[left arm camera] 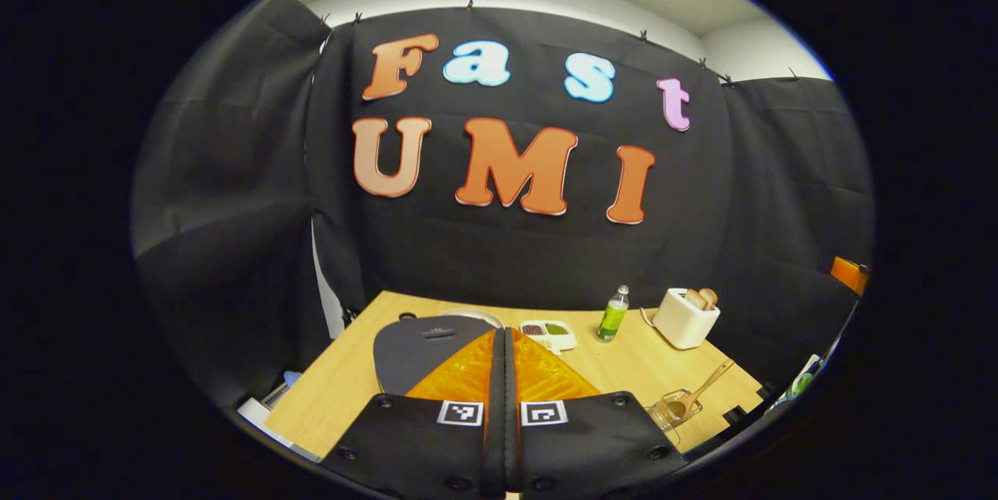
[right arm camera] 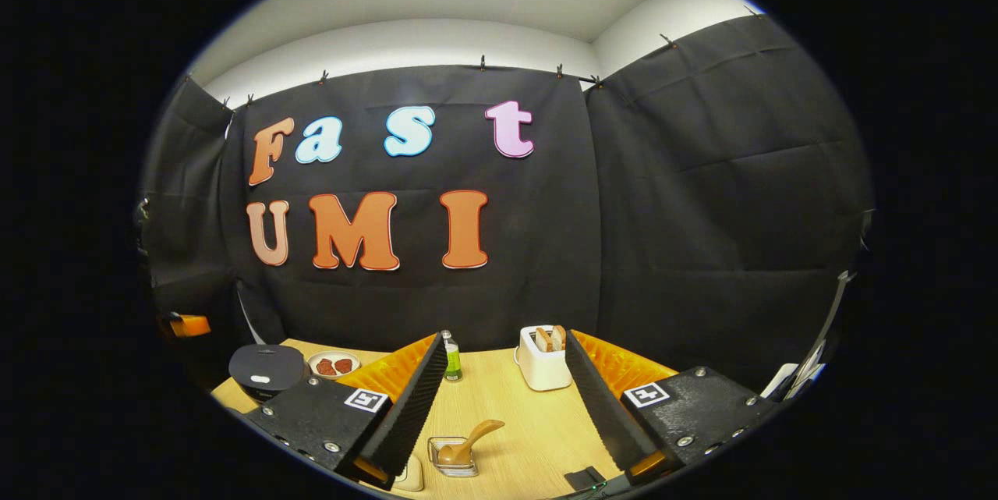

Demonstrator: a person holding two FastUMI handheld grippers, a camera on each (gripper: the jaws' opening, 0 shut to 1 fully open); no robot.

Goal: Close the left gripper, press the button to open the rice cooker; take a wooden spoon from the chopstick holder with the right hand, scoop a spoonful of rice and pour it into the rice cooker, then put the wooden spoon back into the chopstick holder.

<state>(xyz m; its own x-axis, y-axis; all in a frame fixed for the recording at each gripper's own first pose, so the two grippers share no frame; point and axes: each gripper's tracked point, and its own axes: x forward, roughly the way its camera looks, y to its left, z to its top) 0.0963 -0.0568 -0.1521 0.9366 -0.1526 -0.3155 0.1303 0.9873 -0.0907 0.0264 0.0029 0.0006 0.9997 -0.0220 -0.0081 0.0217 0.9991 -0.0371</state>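
Bench (left arm camera: 351,375) is light wood, set against the black cloth wall. Cooker (left arm camera: 425,348), dark grey, lid down, sits at far left of the bench; in the left gripper view it's directly ahead of the left claw (left arm camera: 505,344), partly hidden behind the fingers. Left claw is pressed together, fingers meeting with nothing between them, hanging just above the near edge of the cooker lid; can't tell if it touches. Right claw (right arm camera: 507,383) is spread wide, nothing in it, above the near right part of the bench. In the right gripper view the cooker (right arm camera: 267,369) shows far left. White toaster (right arm camera: 544,363) with bread slices in its slots stands at the far right of the bench, green bottle (right arm camera: 451,359) just left of it. White dish (left arm camera: 548,333) with a reddish and a green filling lies between cooker and bottle, near the cooker. Holder (right arm camera: 452,457), a small wire basket, sits on the near part of the bench, between the right claw's fingers in that view. Spoon (right arm camera: 468,444) stands in the holder, bowl down, handle tilted up to the right.
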